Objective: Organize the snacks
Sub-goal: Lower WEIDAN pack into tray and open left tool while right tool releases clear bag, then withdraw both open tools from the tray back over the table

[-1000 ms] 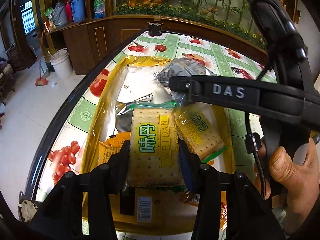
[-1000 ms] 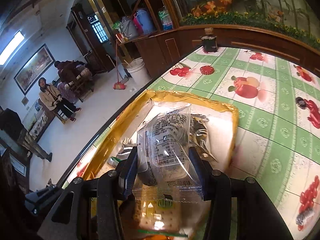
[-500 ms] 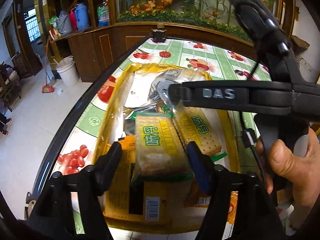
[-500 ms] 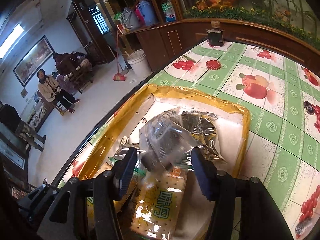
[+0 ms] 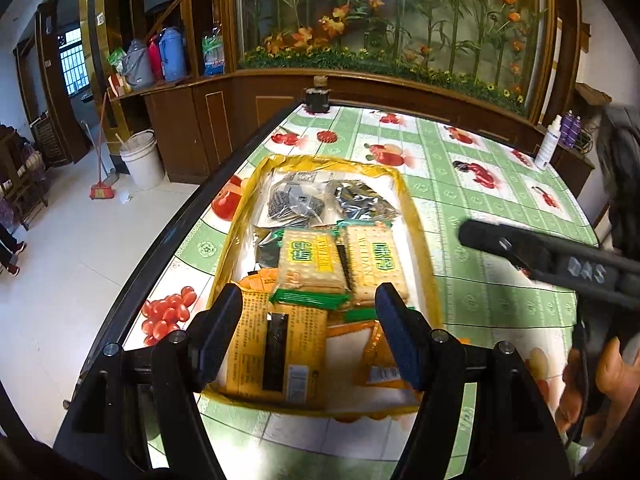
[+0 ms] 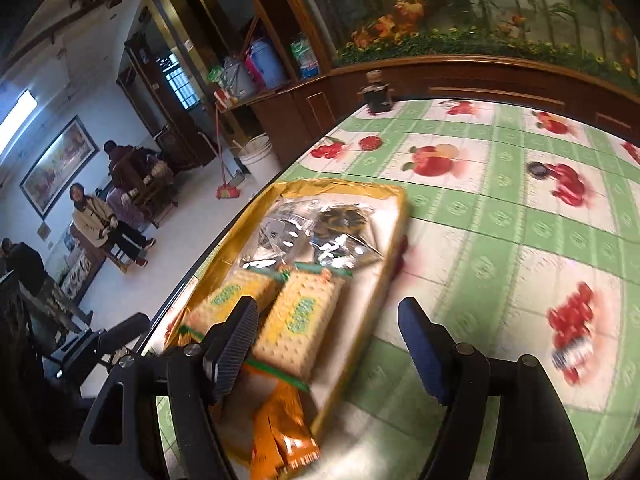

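A fruit-print green tablecloth (image 5: pixel 480 216) fills the frame's centre, wood cabinets (image 5: pixel 192 132) upper left; left gripper (image 5: pixel 308 312) released, right gripper (image 6: pixel 328 332) opening, both empty above the gold snack tray (image 5: pixel 416 216)

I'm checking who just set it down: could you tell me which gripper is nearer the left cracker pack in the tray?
Left. The left gripper hangs open just above the left cracker pack; the right gripper, jaws opening and empty, sits off the tray's right side.

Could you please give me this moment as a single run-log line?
left gripper: open, empty | right gripper: opening, empty | cracker packs: side by side in yellow tray
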### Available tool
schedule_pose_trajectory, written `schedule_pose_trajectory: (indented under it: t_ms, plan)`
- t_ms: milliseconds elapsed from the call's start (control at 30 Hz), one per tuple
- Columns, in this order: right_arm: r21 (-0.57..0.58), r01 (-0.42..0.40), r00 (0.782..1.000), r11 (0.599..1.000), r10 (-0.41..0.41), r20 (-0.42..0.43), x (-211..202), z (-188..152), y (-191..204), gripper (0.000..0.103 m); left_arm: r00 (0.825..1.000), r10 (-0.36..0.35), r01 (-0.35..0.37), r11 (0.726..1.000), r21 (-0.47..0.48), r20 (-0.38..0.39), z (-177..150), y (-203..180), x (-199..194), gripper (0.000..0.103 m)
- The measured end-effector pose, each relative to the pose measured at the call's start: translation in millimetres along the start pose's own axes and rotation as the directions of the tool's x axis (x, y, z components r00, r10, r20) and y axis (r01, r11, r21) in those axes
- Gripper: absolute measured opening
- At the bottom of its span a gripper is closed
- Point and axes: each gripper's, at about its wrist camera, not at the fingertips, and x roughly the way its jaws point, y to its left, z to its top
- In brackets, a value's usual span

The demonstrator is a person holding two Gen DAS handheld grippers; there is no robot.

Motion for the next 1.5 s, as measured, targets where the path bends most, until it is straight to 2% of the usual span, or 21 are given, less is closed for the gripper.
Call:
schedule_pose_trajectory:
  t_ms: [367, 733, 1033, 1267, 1500]
  plan:
    - [0.11, 0.095, 0.993, 0.989, -0.102, 0.063, -87, -72, -48, 0.076, 0.997, -0.071, 0.071, 0.997, 0.034, 0.021, -8, -23, -25, 0.069]
    - [0.219, 0.196, 0.973, 0.956, -0.217, 0.077, -157, -140, -93, 0.076, 0.98, -0.197, 0.2, 0.972, 0.126, -0.035, -26, -80, -36, 0.069]
    - [0.269, 0.272, 0.949, 0.924, -0.304, 0.085, -207, -181, -122, 0.076, 0.958, -0.264, 0.28, 0.946, 0.166, -0.113, -31, -117, -24, 0.069]
    - [0.284, 0.328, 0.937, 0.901, -0.35, 0.027, -237, -222, -138, 0.076, 0.953, -0.267, 0.293, 0.932, 0.214, -0.143, -31, -144, -9, 0.069]
    - [0.236, 0.41, 0.911, 0.881, -0.409, -0.057, -234, -249, -143, 0.074, 0.943, -0.291, 0.327, 0.898, 0.295, -0.162, -13, -180, 17, 0.069]
